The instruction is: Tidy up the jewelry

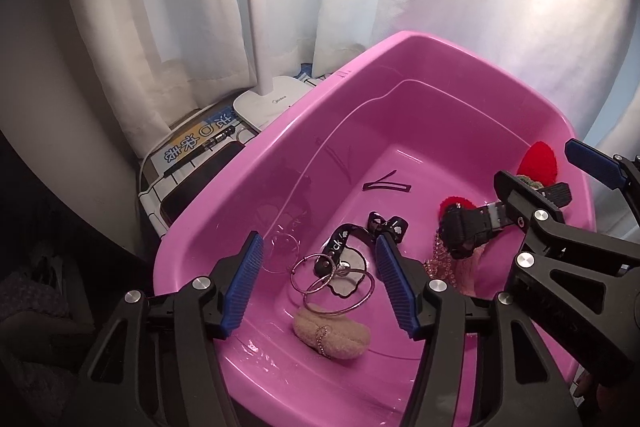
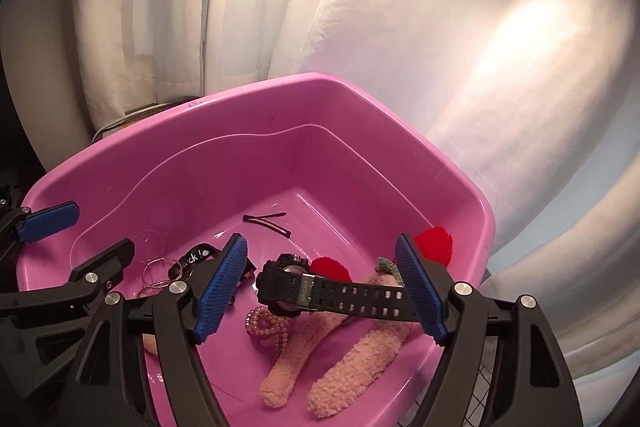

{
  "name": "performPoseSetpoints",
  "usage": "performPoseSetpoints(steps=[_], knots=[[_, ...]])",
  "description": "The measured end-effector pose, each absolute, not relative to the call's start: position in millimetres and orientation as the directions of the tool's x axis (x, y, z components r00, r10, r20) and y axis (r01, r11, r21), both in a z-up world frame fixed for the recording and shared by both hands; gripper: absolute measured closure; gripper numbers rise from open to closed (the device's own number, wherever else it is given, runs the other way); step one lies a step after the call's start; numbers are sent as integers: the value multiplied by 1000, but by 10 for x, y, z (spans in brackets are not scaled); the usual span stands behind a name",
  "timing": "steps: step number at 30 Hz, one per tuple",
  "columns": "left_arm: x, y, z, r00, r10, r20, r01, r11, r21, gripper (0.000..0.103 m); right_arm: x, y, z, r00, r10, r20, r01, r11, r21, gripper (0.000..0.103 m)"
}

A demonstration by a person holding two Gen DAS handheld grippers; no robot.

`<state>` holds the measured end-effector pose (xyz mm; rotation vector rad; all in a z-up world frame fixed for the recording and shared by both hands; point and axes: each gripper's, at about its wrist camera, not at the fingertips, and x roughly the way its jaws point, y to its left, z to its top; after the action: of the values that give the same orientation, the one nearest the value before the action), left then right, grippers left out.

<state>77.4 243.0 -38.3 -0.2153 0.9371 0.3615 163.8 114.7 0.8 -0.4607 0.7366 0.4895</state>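
Hanging over the pink tub (image 2: pixel 280 99), the right claw (image 2: pixel 320 287) gapes, watch (image 2: pixel 320 291) strap against its 3 o'clock pad. Only the left view shows the spread left claw (image 1: pixel 320 279) above hoops (image 1: pixel 332 279).

Everything lies in the tub (image 2: pixel 280 99): the hair clips (image 2: pixel 267 219) toward the far wall, the rings (image 1: pixel 320 277) and ribbon (image 1: pixel 340 243) on the left. On the right, the beads (image 2: pixel 266 323) sit just left of the fuzzy strips (image 2: pixel 352 363). The watch (image 2: pixel 320 291) is above them, its strap reaching the right gripper (image 2: pixel 320 289)'s right finger.
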Motion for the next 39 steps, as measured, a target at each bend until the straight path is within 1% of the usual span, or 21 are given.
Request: performPoseSetpoints(steps=[1,2,8,13,15,20,23,28,39], knots=[[767,2436,-372,542,213,-813,-396,918,-23,35,1645,1138,39,647,254,-719,-562,796,-224,29],[760,2436,-357,548,215,-808,-395,918,-24,33,1655,1125,63,651,252,-716,-558,799,-225,29],[742,2392,-290,563,220,-797,-386,922,-19,27,1668,986,115,652,256,-714,-529,828,-186,29],[710,2319,-267,565,237,-790,-382,924,4,16,1557,800,126,655,273,-705,-504,853,-137,29],[697,2282,-251,566,245,-787,-381,925,14,14,1507,715,143,659,277,-700,-489,864,-119,29],[663,2182,-204,568,252,-783,-370,928,30,13,1435,560,143,658,276,-701,-470,878,-95,29],[638,2177,-161,573,248,-781,-378,925,16,10,1352,498,133,665,265,-698,-462,880,-106,29],[600,2147,-95,585,250,-772,-378,926,14,9,1198,434,101,676,247,-694,-460,877,-136,29],[538,2078,-78,577,237,-782,-378,926,2,9,1088,214,86,667,246,-703,-431,897,-94,29]])
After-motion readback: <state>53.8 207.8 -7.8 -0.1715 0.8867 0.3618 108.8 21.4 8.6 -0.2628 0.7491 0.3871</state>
